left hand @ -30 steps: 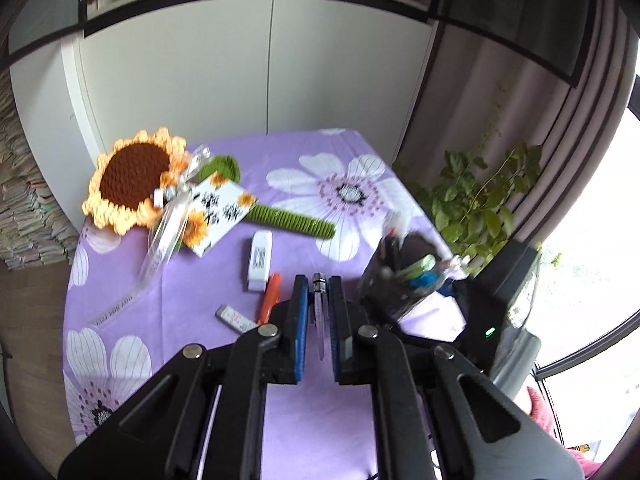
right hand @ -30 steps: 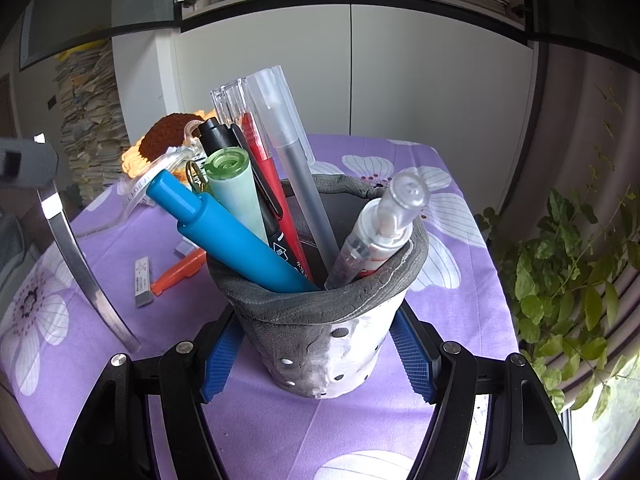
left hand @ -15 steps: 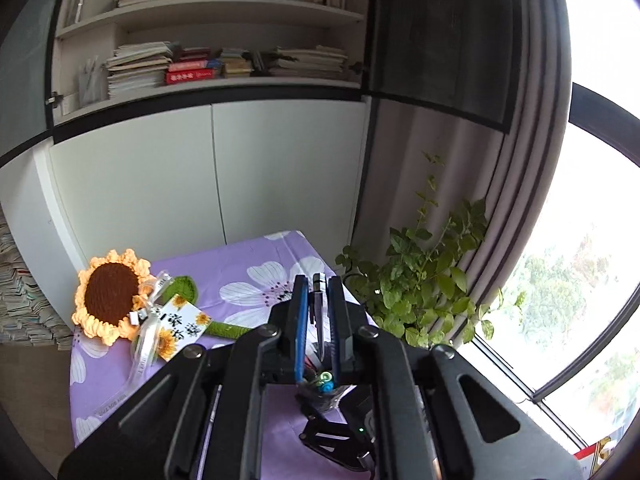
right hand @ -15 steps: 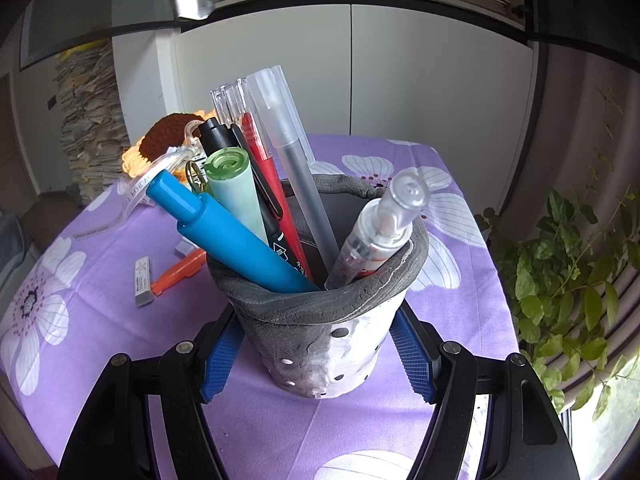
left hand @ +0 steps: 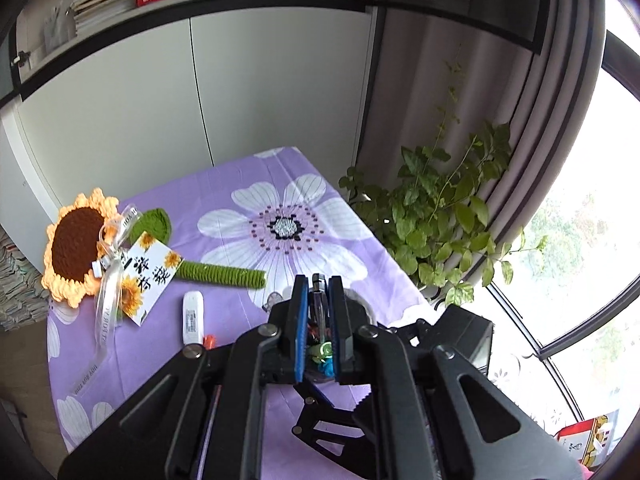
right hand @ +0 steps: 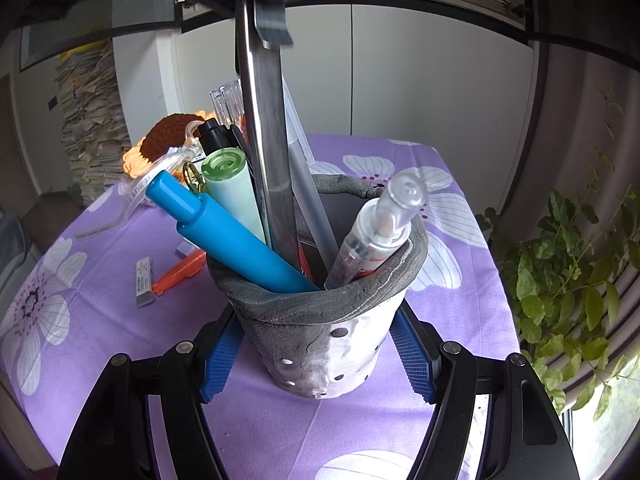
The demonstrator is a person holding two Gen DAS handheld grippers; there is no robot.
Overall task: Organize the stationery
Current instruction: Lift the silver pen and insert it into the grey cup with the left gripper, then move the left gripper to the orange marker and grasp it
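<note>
A grey perforated pen holder stands on the purple flowered tablecloth, with my right gripper shut around its lower wall. It holds a blue pen, a green marker, a clear glue pen and other pens. My left gripper is shut on a flat metal ruler directly above the holder. In the right wrist view the ruler comes down from the top edge into the holder among the pens.
A white stick-shaped item, an orange marker and a small grey eraser lie left of the holder. A crochet sunflower with a card lies far left. A leafy plant stands beyond the table's right edge.
My left gripper has swung from the loose items to above the pen holder, carrying the ruler, whose lower end now sits inside the holder. The right gripper and holder have not moved.
</note>
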